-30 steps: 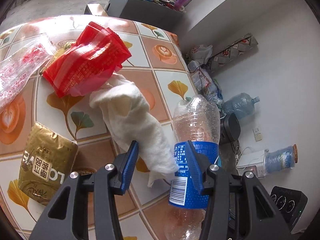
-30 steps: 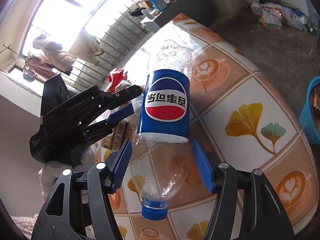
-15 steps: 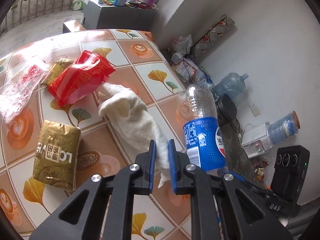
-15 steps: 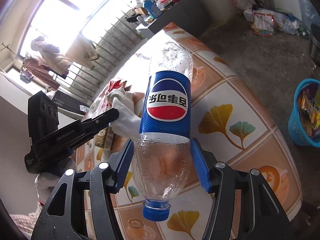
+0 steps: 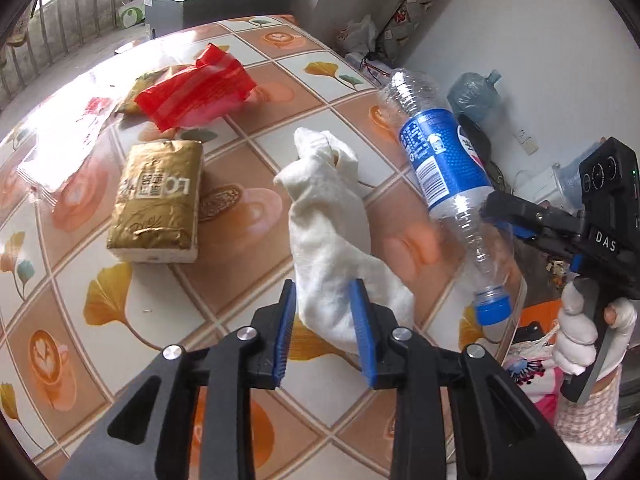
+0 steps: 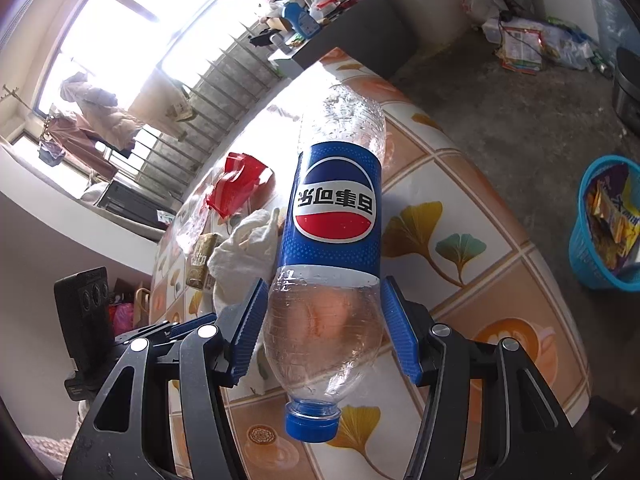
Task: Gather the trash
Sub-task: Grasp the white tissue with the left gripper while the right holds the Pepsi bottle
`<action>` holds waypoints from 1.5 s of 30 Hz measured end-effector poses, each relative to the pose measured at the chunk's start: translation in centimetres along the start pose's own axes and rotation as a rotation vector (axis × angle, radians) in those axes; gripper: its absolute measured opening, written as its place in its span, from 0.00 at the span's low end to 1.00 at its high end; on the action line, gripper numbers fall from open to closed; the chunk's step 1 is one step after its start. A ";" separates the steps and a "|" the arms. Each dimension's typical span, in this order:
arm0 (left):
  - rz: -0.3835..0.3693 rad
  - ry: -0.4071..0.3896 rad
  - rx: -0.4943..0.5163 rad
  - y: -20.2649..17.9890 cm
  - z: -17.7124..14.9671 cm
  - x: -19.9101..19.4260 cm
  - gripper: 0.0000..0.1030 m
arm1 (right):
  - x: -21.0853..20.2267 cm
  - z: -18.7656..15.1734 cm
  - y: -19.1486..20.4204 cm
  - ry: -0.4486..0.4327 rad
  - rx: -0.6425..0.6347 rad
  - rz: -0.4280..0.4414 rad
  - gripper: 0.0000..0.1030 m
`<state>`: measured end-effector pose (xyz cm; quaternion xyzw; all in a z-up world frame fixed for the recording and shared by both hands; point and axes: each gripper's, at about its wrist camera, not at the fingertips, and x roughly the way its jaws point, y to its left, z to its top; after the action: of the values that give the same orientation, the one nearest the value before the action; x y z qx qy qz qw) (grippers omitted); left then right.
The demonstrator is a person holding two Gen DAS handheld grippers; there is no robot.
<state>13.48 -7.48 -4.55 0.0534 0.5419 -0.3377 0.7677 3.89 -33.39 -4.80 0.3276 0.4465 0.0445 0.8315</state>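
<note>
On the tabletop (image 5: 224, 288), a covering printed with squares of ginkgo leaves and latte cups spans the whole surface. A crumpled white cloth (image 5: 332, 240) lies near the table's edge. A gold tissue pack (image 5: 158, 200) lies flat to its left, apart from it. Beyond both, a red plastic bag (image 5: 196, 88) lies crumpled, and a clear plastic bag (image 5: 60, 148) with red print lies at the far left.

The left gripper (image 5: 326, 336) points down at the near end of the white cloth. Its jaws have just been opening, and the cloth's end sits between the blue pads; whether the pads press on it cannot be told.

The right gripper (image 6: 326, 328) is clamped on an empty plastic bottle (image 6: 334, 248) with a blue label, which is held off the table with its blue cap toward the camera. In the left wrist view, a white-gloved hand (image 5: 588, 332) holds this gripper's handle.

Beside the table, on the concrete floor (image 6: 520, 120), a blue basket (image 6: 604, 224) holds wrappers. Bags and papers lie along the white wall (image 5: 540, 40), with a large water jug (image 5: 474, 92) nearby. A grey cabinet (image 5: 224, 4) with assorted items on top stands beyond the table, next to a barred window (image 6: 208, 80).
</note>
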 end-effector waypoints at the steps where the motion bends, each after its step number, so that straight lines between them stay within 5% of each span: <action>1: 0.005 -0.010 0.008 0.1 -0.1 -0.3 0.34 | 0.0 0.0 0.0 0.000 -0.001 -0.002 0.53; 7: 0.045 -0.075 0.037 0.7 0.1 -2.2 0.44 | 0.1 0.1 -0.1 0.001 -0.009 -0.007 0.53; 16: -0.049 -0.222 0.052 -0.7 1.6 -4.7 0.44 | 0.1 0.0 -0.1 -0.003 -0.013 -0.012 0.53; 28: 0.070 -0.130 0.192 -3.3 1.7 1.1 0.43 | 0.3 0.0 0.0 -0.002 -0.011 -0.018 0.53; 38: 0.083 -0.099 0.152 -2.1 1.5 2.5 0.15 | 0.4 0.1 0.2 -0.003 -0.012 -0.017 0.53; 45: 0.084 -0.091 0.166 -1.9 1.3 2.8 0.09 | 0.3 0.0 0.4 0.002 -0.019 -0.026 0.53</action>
<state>13.91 -10.80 -5.91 0.1241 0.4742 -0.3508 0.7979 4.20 -32.98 -4.76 0.3137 0.4513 0.0384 0.8345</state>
